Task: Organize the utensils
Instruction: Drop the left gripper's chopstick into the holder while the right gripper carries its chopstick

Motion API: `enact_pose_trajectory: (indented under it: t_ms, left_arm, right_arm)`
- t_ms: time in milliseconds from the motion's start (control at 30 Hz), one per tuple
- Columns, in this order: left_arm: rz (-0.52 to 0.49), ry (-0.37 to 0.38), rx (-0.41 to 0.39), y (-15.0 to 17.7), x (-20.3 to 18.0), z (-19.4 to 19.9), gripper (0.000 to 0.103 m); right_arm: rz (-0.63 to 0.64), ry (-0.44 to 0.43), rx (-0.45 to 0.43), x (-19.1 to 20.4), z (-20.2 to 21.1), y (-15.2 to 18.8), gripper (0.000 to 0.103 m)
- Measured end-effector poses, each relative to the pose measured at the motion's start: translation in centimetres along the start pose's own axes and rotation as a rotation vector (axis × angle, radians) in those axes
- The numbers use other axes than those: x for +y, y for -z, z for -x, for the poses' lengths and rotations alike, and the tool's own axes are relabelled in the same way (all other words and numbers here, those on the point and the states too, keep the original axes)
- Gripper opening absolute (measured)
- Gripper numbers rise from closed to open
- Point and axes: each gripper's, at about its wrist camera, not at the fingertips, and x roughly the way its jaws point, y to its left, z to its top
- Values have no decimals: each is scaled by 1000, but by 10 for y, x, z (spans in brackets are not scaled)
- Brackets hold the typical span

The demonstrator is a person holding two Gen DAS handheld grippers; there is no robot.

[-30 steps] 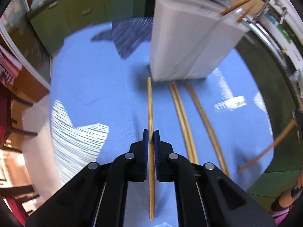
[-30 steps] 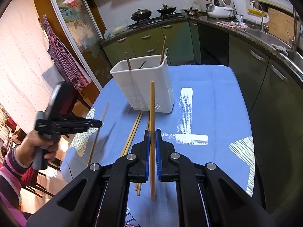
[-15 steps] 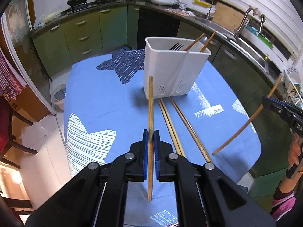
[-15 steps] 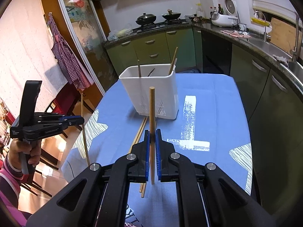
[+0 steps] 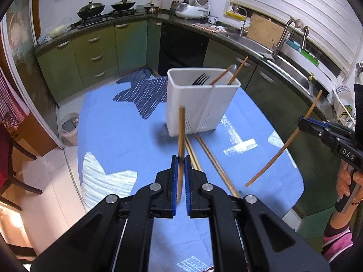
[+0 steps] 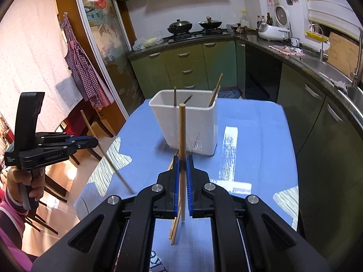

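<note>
My left gripper [image 5: 180, 158] is shut on a wooden chopstick [image 5: 181, 131], held in the air in front of the white utensil holder [image 5: 202, 111]. My right gripper [image 6: 182, 161] is shut on a second chopstick [image 6: 182, 131], also raised before the holder [image 6: 183, 124]. A fork [image 5: 200, 79] and two chopsticks [image 5: 236, 72] stand inside the holder. Loose chopsticks [image 5: 213, 163] lie on the blue tablecloth [image 5: 118, 140] between me and the holder. Each wrist view shows the other gripper off to the side: the right gripper [image 5: 301, 122] and the left gripper [image 6: 96, 141].
The table is rounded, and its edge [image 5: 297, 181] drops to the floor on the right. Green kitchen cabinets [image 5: 97, 52] and a counter with a sink [image 5: 283, 54] wrap around behind. A small bin [image 5: 69, 128] stands on the floor at the left. Chairs [image 6: 95, 122] stand by the table's left side.
Both grippers have risen with their chopsticks. The left one lifted and tipped up more, so the holder and the kitchen behind it now show fully.
</note>
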Motion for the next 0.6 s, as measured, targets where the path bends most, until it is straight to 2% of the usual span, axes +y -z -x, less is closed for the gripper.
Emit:
enact_pose_trajectory:
  t_ms: [333, 600]
  left_arm:
    - [-14, 19, -88, -70, -11, 24, 5]
    - [-47, 2, -192, -128, -31, 64, 5]
  right_arm:
    - [14, 2, -13, -1, 0, -17, 7]
    - [-2, 3, -11, -13, -3, -18, 7]
